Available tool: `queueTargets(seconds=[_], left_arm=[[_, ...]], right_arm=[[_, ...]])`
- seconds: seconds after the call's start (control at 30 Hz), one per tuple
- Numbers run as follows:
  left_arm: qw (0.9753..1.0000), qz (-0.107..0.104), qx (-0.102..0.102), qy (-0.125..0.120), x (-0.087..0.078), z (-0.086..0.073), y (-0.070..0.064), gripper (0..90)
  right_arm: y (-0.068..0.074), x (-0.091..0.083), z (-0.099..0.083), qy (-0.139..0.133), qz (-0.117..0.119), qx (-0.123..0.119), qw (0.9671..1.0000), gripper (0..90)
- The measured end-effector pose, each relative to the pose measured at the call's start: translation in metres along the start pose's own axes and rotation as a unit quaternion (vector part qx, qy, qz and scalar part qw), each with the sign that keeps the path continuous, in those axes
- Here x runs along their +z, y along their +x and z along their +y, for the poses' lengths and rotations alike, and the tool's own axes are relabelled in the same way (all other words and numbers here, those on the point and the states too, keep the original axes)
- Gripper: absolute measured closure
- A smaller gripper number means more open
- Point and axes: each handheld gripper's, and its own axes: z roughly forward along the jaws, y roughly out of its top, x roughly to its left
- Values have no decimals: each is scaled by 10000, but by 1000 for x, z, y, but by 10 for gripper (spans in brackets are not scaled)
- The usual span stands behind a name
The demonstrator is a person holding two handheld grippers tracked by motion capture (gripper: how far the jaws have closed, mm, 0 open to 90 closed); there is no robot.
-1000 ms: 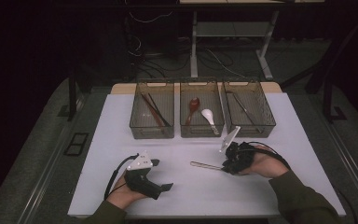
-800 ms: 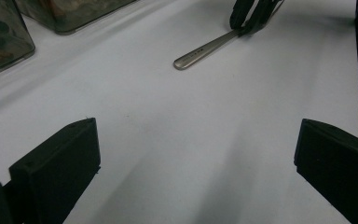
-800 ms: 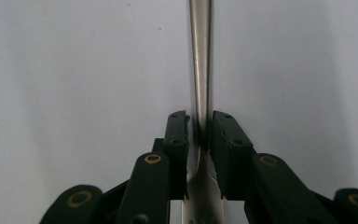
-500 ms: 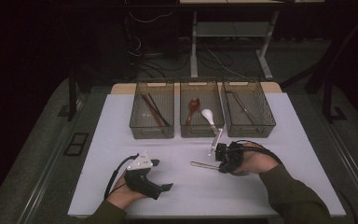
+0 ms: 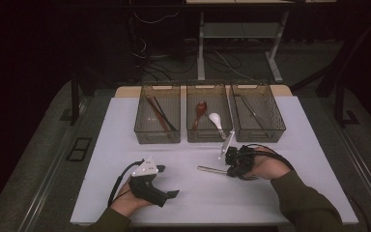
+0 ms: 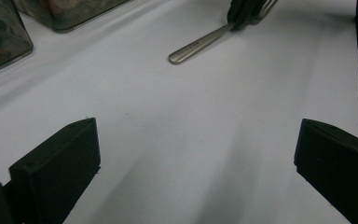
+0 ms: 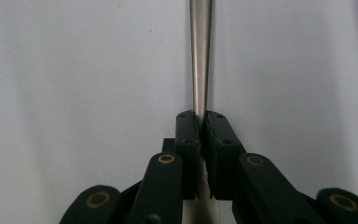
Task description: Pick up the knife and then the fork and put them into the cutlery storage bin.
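A metal utensil (image 5: 207,169) lies flat on the white table (image 5: 125,130), its handle pointing left. My right gripper (image 5: 232,169) is shut on it partway along the handle. In the right gripper view the jaws pinch the utensil (image 7: 200,46) at the right gripper (image 7: 200,116), and the handle runs straight away from them. My left gripper (image 5: 168,181) rests low at the front left, open, with nothing between its jaws. The left gripper view has the left gripper (image 6: 196,135) spread wide over bare table, with the utensil (image 6: 196,45) farther off.
Three mesh bins stand in a row at the back. The left bin (image 5: 140,128) holds chopsticks, the middle bin (image 5: 189,130) a dark spoon and a white spoon, the right bin (image 5: 276,123) a thin metal piece. The table's front edge is close to both hands.
My right gripper has moved left and down along the table onto the utensil's handle. The utensil and the left gripper have stayed where they were.
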Motion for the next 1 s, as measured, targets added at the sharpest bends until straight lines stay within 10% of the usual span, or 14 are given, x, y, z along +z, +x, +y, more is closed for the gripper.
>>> queueTargets(seconds=[1.0], left_arm=[[10000,12,-25,-54,-2,0,1,0]], right_arm=[[-15,-33,-26,-1132,-240,514,9920,838]])
